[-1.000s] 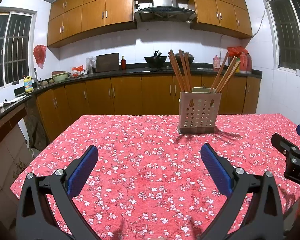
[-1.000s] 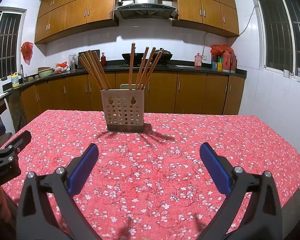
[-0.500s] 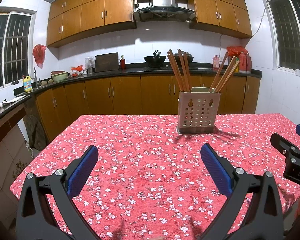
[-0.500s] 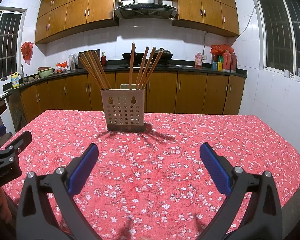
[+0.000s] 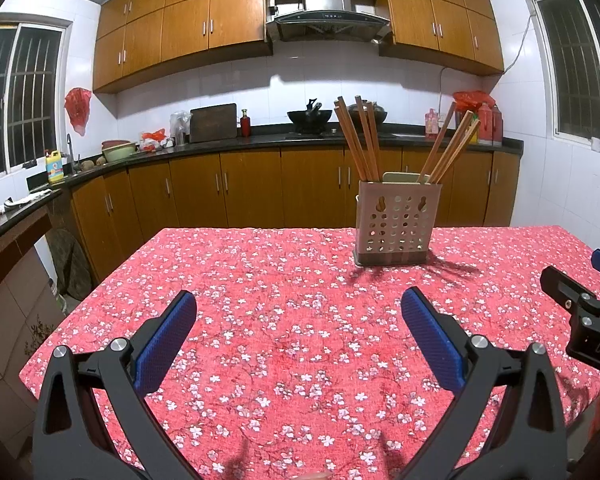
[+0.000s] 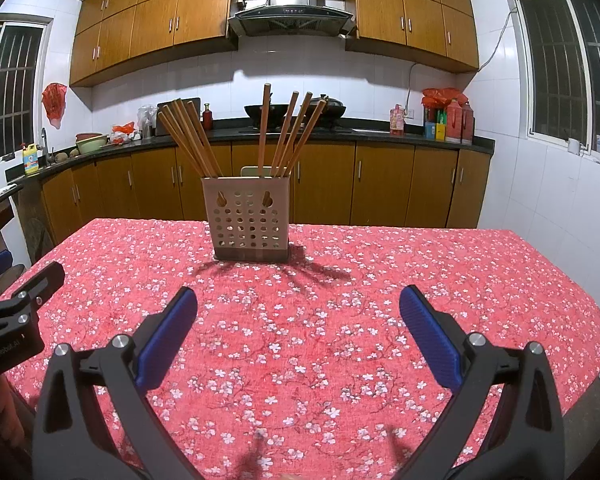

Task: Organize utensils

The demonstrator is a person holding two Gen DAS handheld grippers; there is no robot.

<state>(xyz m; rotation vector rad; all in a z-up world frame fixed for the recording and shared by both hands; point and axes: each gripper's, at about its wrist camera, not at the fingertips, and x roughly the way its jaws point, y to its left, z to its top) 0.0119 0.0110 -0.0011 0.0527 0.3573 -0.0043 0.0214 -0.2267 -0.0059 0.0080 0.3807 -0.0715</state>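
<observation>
A beige perforated utensil holder (image 5: 396, 222) (image 6: 249, 222) stands on the far part of the table with the red flowered cloth (image 5: 300, 300) (image 6: 380, 280). Several wooden chopsticks (image 5: 358, 140) (image 6: 264, 128) stand in it, fanned to both sides. My left gripper (image 5: 298, 328) is open and empty, low over the near part of the table. My right gripper (image 6: 298, 324) is open and empty too, well short of the holder. Each gripper shows at the edge of the other's view: the right one (image 5: 580, 312), the left one (image 6: 16, 316).
The table ends close on the left (image 5: 60, 344) and on the right (image 6: 580, 320). Behind it runs a dark kitchen counter (image 5: 220, 144) with wooden cabinets, a wok (image 5: 310, 116), bottles and bowls.
Almost nothing: the left view has drifted very slightly, so the holder sits a touch further left in it. Both grippers stay open and empty.
</observation>
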